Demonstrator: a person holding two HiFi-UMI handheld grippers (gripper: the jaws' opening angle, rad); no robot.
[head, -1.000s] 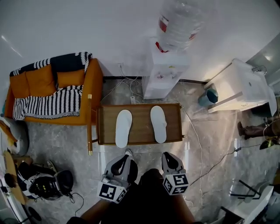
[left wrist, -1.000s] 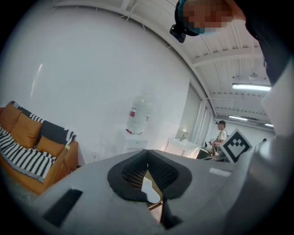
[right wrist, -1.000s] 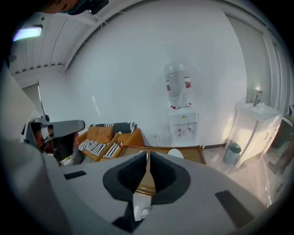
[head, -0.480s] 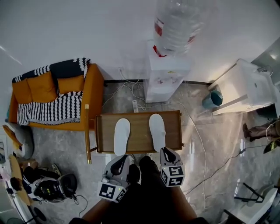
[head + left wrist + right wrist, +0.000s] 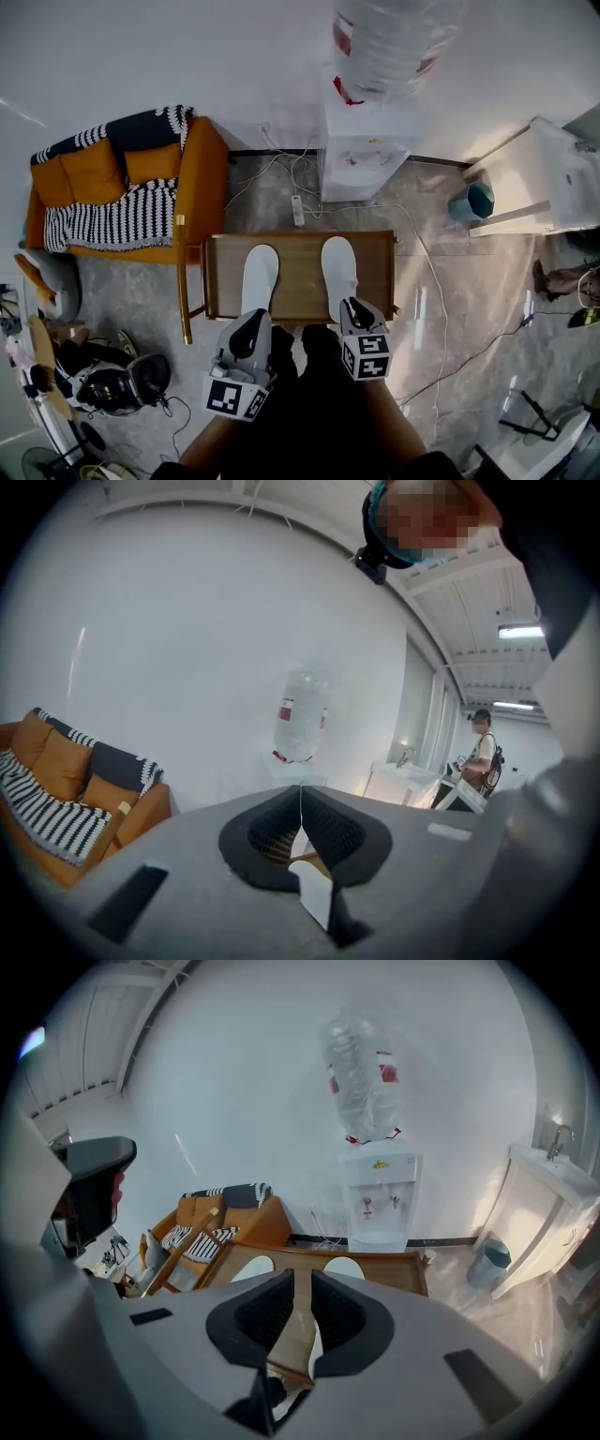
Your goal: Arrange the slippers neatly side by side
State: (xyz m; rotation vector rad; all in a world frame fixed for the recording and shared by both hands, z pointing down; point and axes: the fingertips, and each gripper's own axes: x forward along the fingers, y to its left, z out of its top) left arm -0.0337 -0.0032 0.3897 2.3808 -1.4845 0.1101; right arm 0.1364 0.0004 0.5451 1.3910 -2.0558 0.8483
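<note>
Two white slippers lie toes-away on a low wooden table (image 5: 298, 267), the left slipper (image 5: 259, 278) and the right slipper (image 5: 338, 266) a hand's width apart and roughly parallel. My left gripper (image 5: 255, 317) hovers over the table's near edge just behind the left slipper's heel, its jaws shut and empty (image 5: 300, 794). My right gripper (image 5: 349, 302) is at the right slipper's heel. Its jaws are opening, with a narrow gap and nothing between them (image 5: 302, 1283). Both slippers (image 5: 251, 1266) (image 5: 343, 1267) show beyond it.
An orange sofa (image 5: 122, 192) with a striped blanket stands left of the table. A water dispenser (image 5: 375, 141) is behind it, with a power strip (image 5: 297, 210) and cables on the floor. A teal bin (image 5: 472, 200) and white sink cabinet (image 5: 544, 178) are right. Gear (image 5: 112, 384) is piled lower left.
Both grippers have moved forward from in front of the table to its near edge, right up behind the slippers' heels. The slippers have not moved.
</note>
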